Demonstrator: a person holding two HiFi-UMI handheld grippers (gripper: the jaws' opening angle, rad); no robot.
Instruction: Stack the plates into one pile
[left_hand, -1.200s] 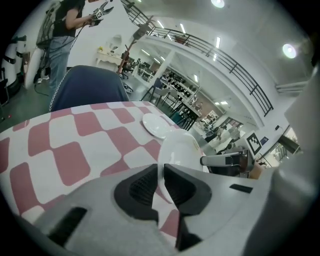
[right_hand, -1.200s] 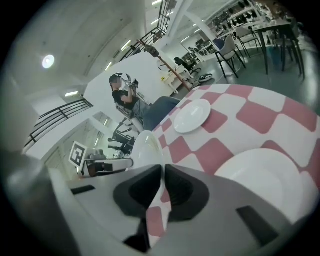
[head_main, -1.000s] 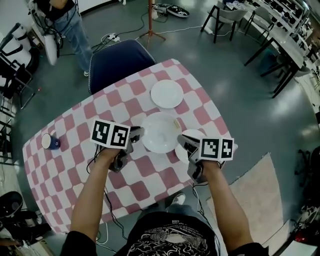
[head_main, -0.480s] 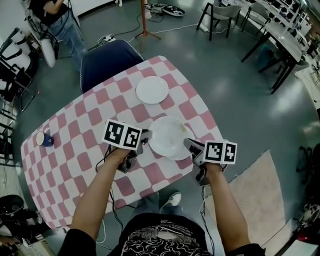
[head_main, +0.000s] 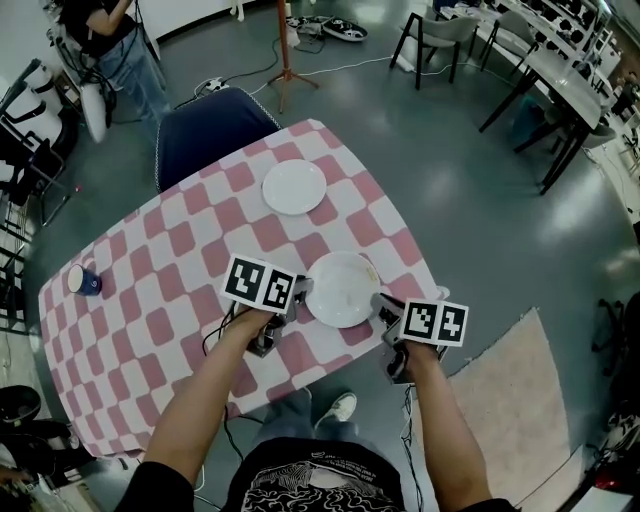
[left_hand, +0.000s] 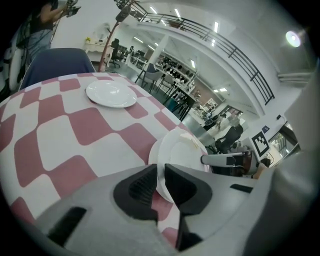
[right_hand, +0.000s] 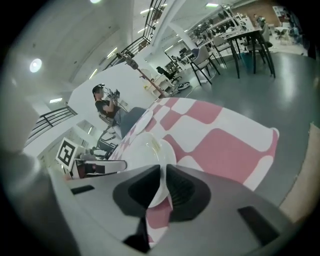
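A white plate (head_main: 343, 289) is gripped by its rim from both sides, low over the checked table (head_main: 180, 270) near its front right corner. My left gripper (head_main: 298, 292) is shut on its left rim (left_hand: 182, 155). My right gripper (head_main: 380, 303) pinches the right rim (right_hand: 145, 150); its jaws have just been opening slightly, with the rim still between them. Directly under the held plate lies a second plate, only its edge (left_hand: 151, 154) showing. A third white plate (head_main: 294, 186) sits alone farther back on the table, also seen in the left gripper view (left_hand: 111, 93).
A blue cup (head_main: 82, 279) stands near the table's left edge. A dark blue chair (head_main: 205, 130) is pushed in at the far side. A person (head_main: 110, 40) stands beyond it. The table's edge runs just behind my grippers, with a pale rug (head_main: 510, 390) on the floor at right.
Both grippers carried the plate from the table's middle toward the front right corner and lowered it over the plate that lay there, which is now almost fully covered.
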